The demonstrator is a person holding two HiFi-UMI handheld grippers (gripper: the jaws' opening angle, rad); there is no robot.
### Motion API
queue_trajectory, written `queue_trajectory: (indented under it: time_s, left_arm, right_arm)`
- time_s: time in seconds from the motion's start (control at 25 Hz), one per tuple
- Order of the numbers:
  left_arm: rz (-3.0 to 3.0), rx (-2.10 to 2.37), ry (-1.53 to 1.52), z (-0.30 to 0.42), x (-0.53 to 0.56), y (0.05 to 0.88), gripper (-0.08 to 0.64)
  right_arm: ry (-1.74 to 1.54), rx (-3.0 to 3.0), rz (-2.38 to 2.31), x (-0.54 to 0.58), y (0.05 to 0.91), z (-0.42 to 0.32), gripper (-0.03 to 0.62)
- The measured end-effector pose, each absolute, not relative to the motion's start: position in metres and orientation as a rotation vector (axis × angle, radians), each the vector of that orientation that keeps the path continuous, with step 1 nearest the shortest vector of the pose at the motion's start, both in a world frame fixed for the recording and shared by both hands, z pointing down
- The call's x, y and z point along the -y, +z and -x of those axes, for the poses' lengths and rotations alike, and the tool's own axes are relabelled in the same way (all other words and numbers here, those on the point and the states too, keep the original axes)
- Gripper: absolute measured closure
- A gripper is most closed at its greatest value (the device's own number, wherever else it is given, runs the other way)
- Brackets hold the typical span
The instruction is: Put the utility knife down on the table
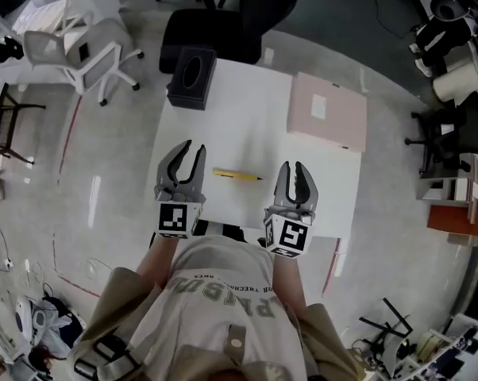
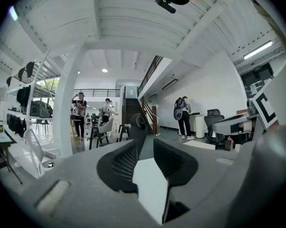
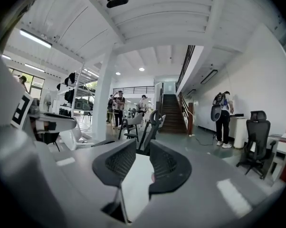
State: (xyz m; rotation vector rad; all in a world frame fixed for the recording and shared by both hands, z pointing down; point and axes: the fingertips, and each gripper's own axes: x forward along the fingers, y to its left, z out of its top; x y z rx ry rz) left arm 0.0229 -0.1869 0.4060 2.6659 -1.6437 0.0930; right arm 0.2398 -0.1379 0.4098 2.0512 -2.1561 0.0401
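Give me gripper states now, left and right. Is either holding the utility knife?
Left gripper: open, empty.
Right gripper: open, narrower gap, empty.
Utility knife: on the table between them, held by neither.

Little here can truly be read. Across my shirt (image 1: 231, 298) runs large print with a smaller line alongside it, upside down in the head view and creased (I can't make out one whole word). The cube (image 1: 175, 218) on my left claw (image 1: 194, 146) and the cube (image 1: 289, 236) on my right claw (image 1: 294, 166) carry black-and-white square patterns, not letters. The white label (image 1: 318, 106) on the pink box (image 1: 338, 125) is too small to read.
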Motion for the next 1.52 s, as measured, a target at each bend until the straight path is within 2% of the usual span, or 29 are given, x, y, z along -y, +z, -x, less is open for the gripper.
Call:
queue_trajectory:
  time_s: [0.12, 0.76, 1.04, 1.52]
  left_arm:
    - [-2.699, 1.635, 0.103, -0.025, 0.184, 0.402, 0.466]
    - [-2.808, 1.637, 0.071, -0.035, 0.19, 0.373, 0.548]
    - [-2.824, 1.605, 0.05, -0.044, 0.19, 0.367, 0.548]
    - [-2.88, 1.592, 0.092, -0.044, 0.192, 0.365, 0.549]
  right_arm:
    - [0.015, 2.148, -2.072, 0.136, 0.403, -0.238, 0.515]
    - [-0.092, 2.113, -2.066, 0.131, 0.39, -0.227, 0.547]
    - [-0.105, 2.097, -2.077, 0.128, 0.386, -0.227, 0.589]
    - [-0.129, 2.161, -2.064, 0.13, 0.376, -0.219, 0.591]
